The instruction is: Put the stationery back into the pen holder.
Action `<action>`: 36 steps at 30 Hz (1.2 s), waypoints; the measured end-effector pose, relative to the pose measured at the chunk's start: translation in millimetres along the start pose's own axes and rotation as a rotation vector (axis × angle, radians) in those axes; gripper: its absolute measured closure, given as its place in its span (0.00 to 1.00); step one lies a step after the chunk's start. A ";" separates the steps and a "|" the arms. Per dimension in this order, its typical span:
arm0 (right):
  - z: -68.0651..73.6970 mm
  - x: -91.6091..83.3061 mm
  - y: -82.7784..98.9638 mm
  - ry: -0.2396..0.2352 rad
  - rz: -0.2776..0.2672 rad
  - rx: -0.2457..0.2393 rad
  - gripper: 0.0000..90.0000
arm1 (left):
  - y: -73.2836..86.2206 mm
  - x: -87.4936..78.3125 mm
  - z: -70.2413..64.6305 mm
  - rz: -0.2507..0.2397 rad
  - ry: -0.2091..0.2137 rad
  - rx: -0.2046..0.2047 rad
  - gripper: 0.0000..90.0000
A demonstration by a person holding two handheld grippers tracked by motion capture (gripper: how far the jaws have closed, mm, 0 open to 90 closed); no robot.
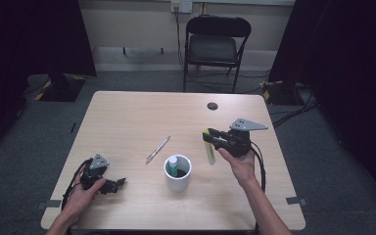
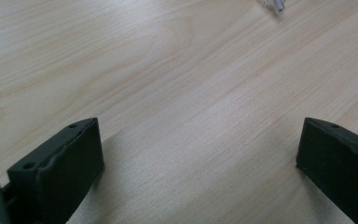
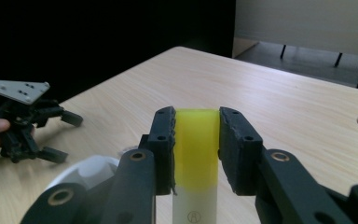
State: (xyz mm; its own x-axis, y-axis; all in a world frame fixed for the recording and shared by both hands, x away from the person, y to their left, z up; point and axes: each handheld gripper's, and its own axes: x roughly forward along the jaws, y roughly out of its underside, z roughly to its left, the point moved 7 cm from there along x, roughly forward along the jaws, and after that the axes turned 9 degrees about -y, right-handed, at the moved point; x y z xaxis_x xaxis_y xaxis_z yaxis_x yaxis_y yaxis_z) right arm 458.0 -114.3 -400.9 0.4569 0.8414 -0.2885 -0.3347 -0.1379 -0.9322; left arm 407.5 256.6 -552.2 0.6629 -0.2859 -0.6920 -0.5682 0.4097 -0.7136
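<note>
Yellow-capped marker, a light, stiff, smooth plastic tube, hangs above the surface right of the white cup, the right claw clenched across its cap. Left claw rests released, near left.

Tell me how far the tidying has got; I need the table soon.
Done: one green-capped marker stands in the white cup. In hand: the right gripper clamps a yellow-capped marker, lifted beside the cup. Left: the pen lies on the table; the left gripper rests open.
</note>
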 end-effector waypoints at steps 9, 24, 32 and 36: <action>23.5 3.9 -15.0 -0.050 -0.032 -0.031 0.75 | 0.0 0.0 0.0 0.000 0.000 0.000 0.00; 64.7 21.9 -30.9 -0.135 -0.060 -0.088 0.75 | -0.1 0.2 0.1 0.000 0.002 0.002 0.00; 73.8 40.4 -22.7 -0.176 -0.040 -0.086 0.75 | -0.3 0.5 0.2 0.001 0.005 0.004 0.00; 75.3 49.1 -15.3 -0.186 -0.015 -0.085 0.75 | -0.3 0.5 0.2 0.001 0.004 0.004 0.00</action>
State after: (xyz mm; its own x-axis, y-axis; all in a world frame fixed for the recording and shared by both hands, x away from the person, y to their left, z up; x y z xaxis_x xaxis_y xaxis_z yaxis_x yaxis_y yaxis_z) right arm 423.4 -31.6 -384.3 0.2990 0.9245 -0.2364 -0.2541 -0.1616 -0.9536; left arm 408.1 256.5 -552.3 0.6603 -0.2890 -0.6931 -0.5669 0.4134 -0.7125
